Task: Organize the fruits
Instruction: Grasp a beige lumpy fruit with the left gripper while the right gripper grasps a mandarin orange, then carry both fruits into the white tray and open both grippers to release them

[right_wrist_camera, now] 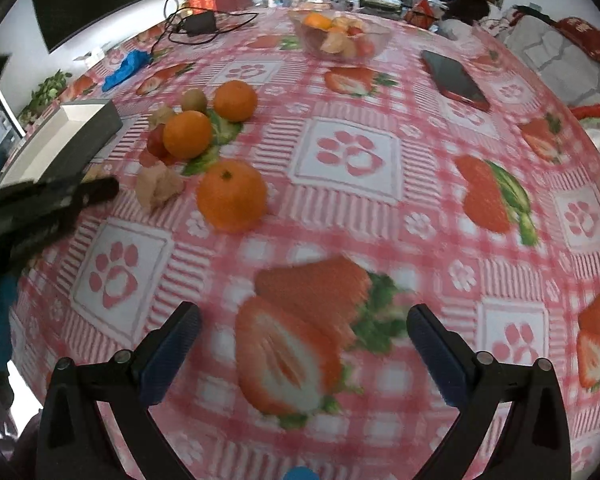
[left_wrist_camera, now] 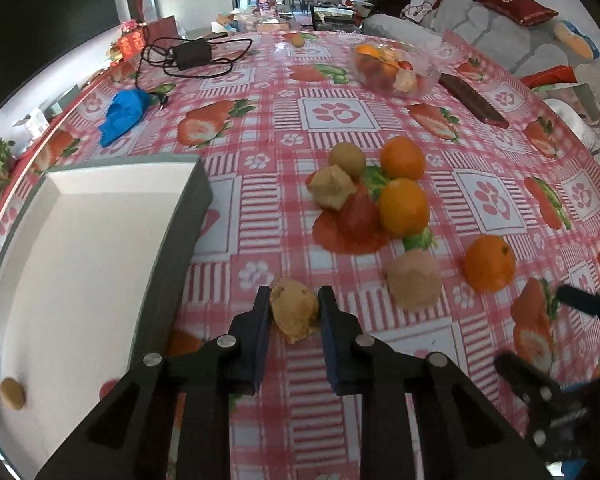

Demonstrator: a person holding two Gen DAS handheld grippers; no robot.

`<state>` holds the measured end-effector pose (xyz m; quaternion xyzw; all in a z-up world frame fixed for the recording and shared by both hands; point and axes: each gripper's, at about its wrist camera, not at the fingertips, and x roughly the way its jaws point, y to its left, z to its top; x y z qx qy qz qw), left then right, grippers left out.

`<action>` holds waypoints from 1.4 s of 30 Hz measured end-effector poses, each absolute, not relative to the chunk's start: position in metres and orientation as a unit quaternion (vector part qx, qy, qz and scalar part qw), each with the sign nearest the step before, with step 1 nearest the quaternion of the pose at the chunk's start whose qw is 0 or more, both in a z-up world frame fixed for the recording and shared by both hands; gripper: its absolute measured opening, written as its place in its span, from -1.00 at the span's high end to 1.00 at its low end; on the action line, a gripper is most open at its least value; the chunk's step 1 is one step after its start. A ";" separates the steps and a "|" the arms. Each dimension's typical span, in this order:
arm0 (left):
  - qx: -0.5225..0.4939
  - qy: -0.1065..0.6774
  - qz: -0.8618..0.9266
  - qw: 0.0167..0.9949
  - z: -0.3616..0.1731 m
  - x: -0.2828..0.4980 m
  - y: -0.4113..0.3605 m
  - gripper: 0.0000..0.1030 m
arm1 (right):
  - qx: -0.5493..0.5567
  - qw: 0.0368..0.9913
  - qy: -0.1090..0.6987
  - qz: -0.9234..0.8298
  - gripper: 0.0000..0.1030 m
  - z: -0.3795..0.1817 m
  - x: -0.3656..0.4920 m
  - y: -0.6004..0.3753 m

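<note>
The husk fruit – a small, papery, tan-yellow one – sits between the two blue pads of the left gripper, and both pads press on its sides, so the claw is closed on it. The fruit lies low over the pink checked tablecloth, just right of the grey tray; whether it touches the cloth I cannot tell. Its long axis runs roughly from near to far, with the narrower end toward the near side. One small brown fruit rests in the tray's near left corner.

Farther on the cloth is a cluster: a kiwi, another husk fruit, a tomato and two oranges, all touching or just beside each other. A paler husk fruit and a third orange lie to the right, apart from the cluster. At the far side stands a clear bowl with more fruit.

The right gripper hangs over a printed strawberry – its jaws stand wide open, with nothing between them.
</note>
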<state>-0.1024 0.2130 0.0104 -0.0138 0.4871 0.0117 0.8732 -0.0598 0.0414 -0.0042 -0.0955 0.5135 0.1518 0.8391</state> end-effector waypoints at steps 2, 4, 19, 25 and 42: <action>-0.016 0.487 0.013 0.873 0.011 -0.105 0.214 0.51 | -0.100 0.837 0.515 0.159 -1.00 -0.005 -0.050 0.053; -0.017 0.487 0.014 0.873 0.011 -0.105 0.214 0.51 | -0.105 0.836 0.513 0.164 -1.00 -0.005 -0.040 0.065; -0.027 0.494 -0.005 0.869 0.015 -0.115 0.213 0.53 | -0.104 0.847 0.485 0.190 0.24 0.006 -0.039 0.083; -0.009 0.468 -0.010 0.884 0.037 -0.135 0.209 0.53 | -0.104 0.848 0.481 0.197 0.24 0.019 -0.058 0.075; -0.017 0.429 -0.003 0.903 0.077 -0.174 0.241 0.53 | -0.091 0.856 0.464 0.211 0.24 0.061 -0.087 0.093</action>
